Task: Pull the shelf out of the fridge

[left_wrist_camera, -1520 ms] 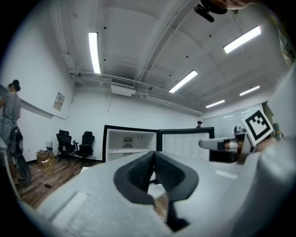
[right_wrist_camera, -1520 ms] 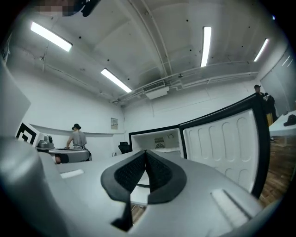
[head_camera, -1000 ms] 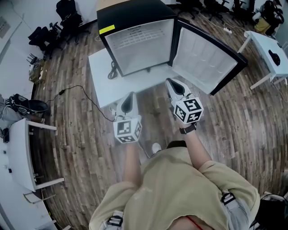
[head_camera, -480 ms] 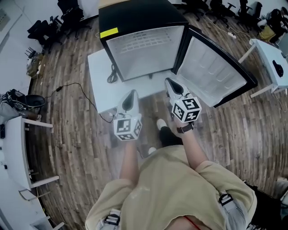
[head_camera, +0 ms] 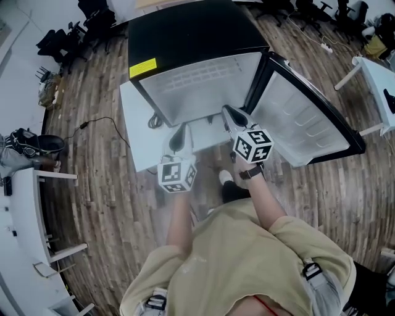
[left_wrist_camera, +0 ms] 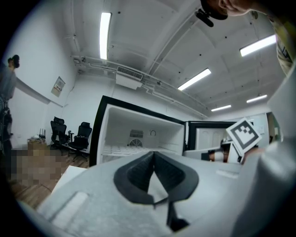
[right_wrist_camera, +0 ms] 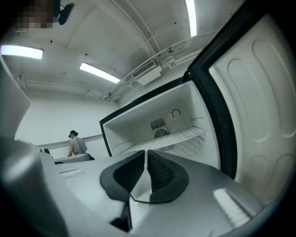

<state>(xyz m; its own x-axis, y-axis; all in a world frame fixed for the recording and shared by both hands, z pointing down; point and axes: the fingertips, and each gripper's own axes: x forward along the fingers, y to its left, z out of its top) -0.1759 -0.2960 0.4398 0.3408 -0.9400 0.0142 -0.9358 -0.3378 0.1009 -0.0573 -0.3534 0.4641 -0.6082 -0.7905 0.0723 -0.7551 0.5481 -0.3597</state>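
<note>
The black fridge point(head_camera: 191, 31) stands on a low white platform point(head_camera: 139, 117), its door point(head_camera: 305, 123) swung open to the right. Inside, a white wire shelf point(head_camera: 197, 74) spans the cavity; it also shows as shelf point(left_wrist_camera: 125, 149) and shelf point(right_wrist_camera: 173, 137). My left gripper point(head_camera: 179, 131) hangs just before the lower left of the opening, its gripper point(left_wrist_camera: 153, 154) tips touching, empty. My right gripper point(head_camera: 229, 112) is at the lower right of the opening near the door hinge. The right gripper point(right_wrist_camera: 146, 152) jaws are starting to open, only a hairline slit between them and nothing in it.
A black cable point(head_camera: 154, 117) lies on the platform left of the fridge. Office chairs point(head_camera: 92, 18) stand at the back left, a white desk point(head_camera: 24, 210) at the left, another white table point(head_camera: 376, 74) at the right. A person point(right_wrist_camera: 77, 144) stands far off.
The fridge has come closer in the head view. Both grippers have moved forward, from over the floor to the front of the fridge opening.
</note>
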